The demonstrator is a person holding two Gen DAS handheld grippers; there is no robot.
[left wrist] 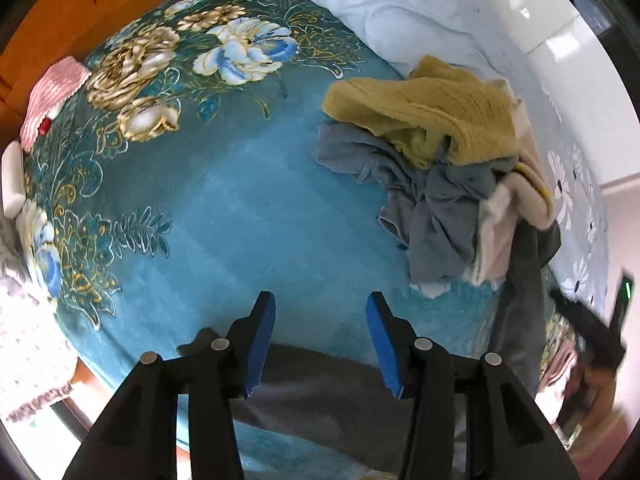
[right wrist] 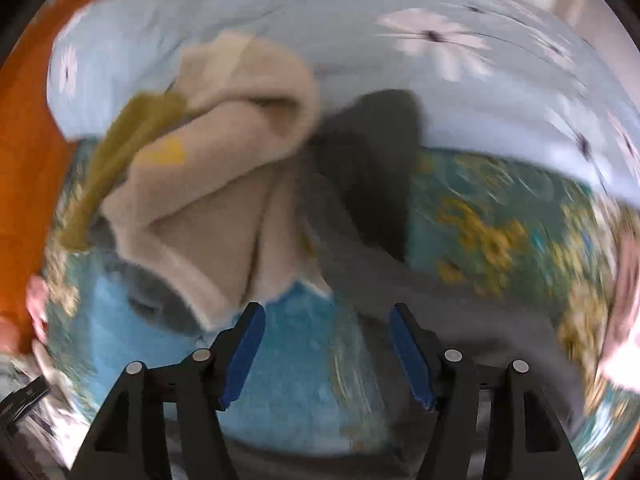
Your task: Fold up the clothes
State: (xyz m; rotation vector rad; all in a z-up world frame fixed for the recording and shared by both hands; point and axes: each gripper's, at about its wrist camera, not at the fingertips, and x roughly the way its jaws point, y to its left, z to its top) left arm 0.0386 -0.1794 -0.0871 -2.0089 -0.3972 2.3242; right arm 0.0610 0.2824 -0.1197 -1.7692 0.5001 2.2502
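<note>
A pile of crumpled clothes lies on the teal floral blanket [left wrist: 224, 216]: a mustard garment [left wrist: 424, 108] on top, a grey-blue one [left wrist: 432, 208] under it, a beige one [left wrist: 520, 204] at the right. A dark grey garment [left wrist: 328, 392] stretches from the pile's right side down across the blanket under my left gripper [left wrist: 322, 312], which is open and empty. In the blurred right wrist view my right gripper [right wrist: 326, 324] is open and empty, with the beige garment [right wrist: 224, 184] ahead left and the dark grey garment [right wrist: 376, 184] ahead right, running under the right finger.
A pale blue flowered quilt [left wrist: 400, 4] lies beyond the pile, also in the right wrist view [right wrist: 400, 60]. A pink knitted item [left wrist: 52, 96] sits at the blanket's left edge by the orange wooden board [left wrist: 80, 4]. The right gripper's body [left wrist: 592, 332] shows at far right.
</note>
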